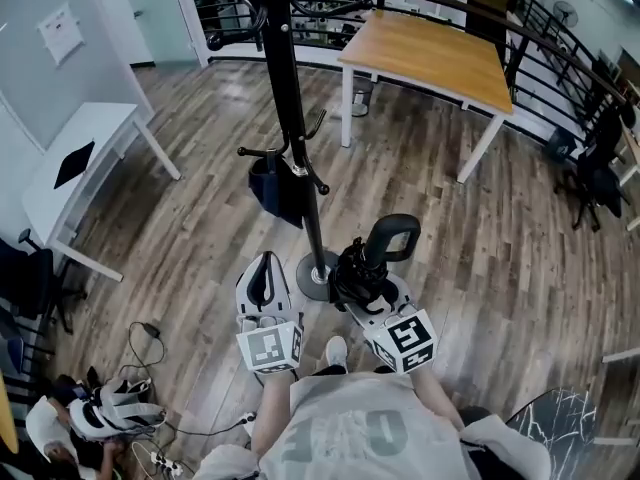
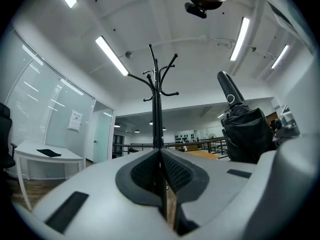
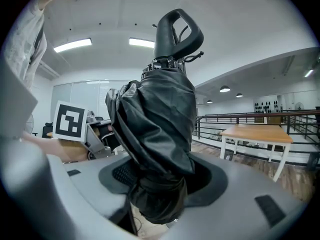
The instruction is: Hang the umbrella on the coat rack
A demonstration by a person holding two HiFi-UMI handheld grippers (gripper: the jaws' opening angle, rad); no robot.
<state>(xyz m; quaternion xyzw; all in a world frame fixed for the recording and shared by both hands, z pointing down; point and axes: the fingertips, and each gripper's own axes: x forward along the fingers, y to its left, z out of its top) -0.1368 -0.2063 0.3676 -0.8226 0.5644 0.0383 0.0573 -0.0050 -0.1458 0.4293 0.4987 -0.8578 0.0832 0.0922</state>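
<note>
Black coat rack [image 1: 295,118] stands just ahead on plank floor [image 1: 420,228], wooden table [image 1: 430,53] beyond; right tool [image 1: 352,280] clamps the folded umbrella [image 1: 390,236], left tool [image 1: 263,273] pinched together, empty.

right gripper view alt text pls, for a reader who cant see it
The right gripper holds a folded black umbrella upright between its jaws, with the umbrella's loop handle on top. Behind it to the right, in an office with ceiling lights, stand a wooden table and a black railing.
</note>
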